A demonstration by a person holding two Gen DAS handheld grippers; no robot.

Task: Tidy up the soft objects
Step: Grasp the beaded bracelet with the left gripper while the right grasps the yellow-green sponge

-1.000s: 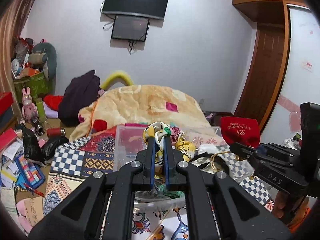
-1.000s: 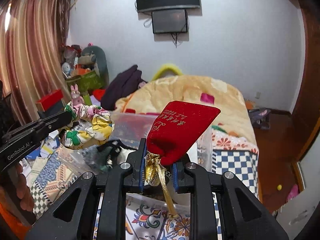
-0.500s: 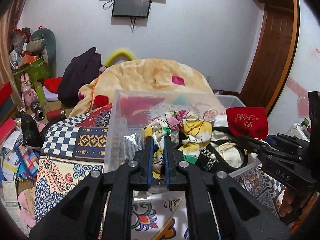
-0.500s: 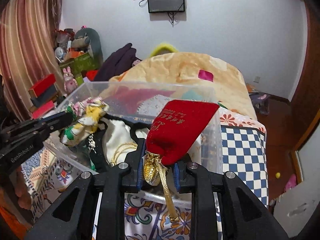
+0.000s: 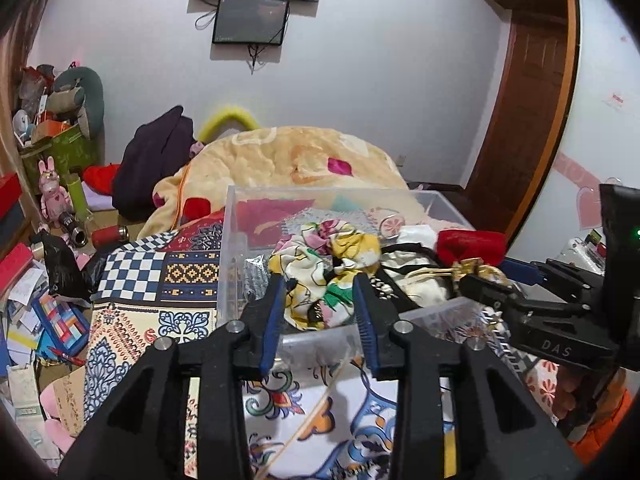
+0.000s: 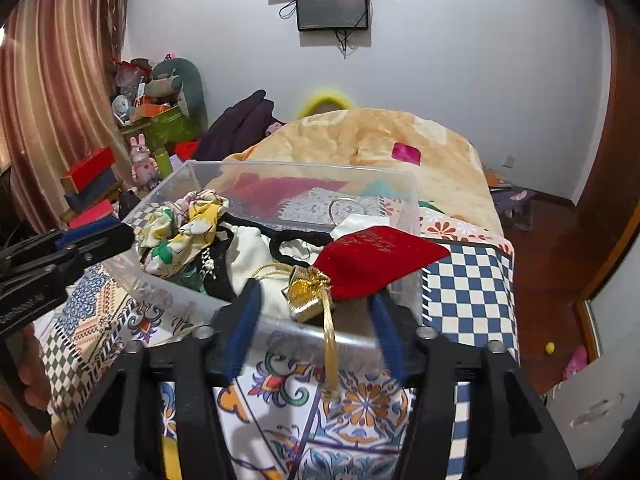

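Drop-off step: both grippers' fingers spread wide, floral scrunchie [image 5: 324,264] and red pouch [image 6: 376,260] lying in the clear bin [image 6: 304,172]; next, fetch another item.

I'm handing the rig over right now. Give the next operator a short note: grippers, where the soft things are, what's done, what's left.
Left gripper: open, fingers on either side of the floral scrunchie, which lies in the clear plastic bin on top of the pile.
Right gripper: open, at the bin's near rim, with the red velvet pouch lying just ahead between the fingers; its gold tie hangs over the rim.
Done: both items appear to be released into the bin, alongside a black band and cream cloth.
Left: back both grippers out, tuck the gold tie inside, and look for further soft items.
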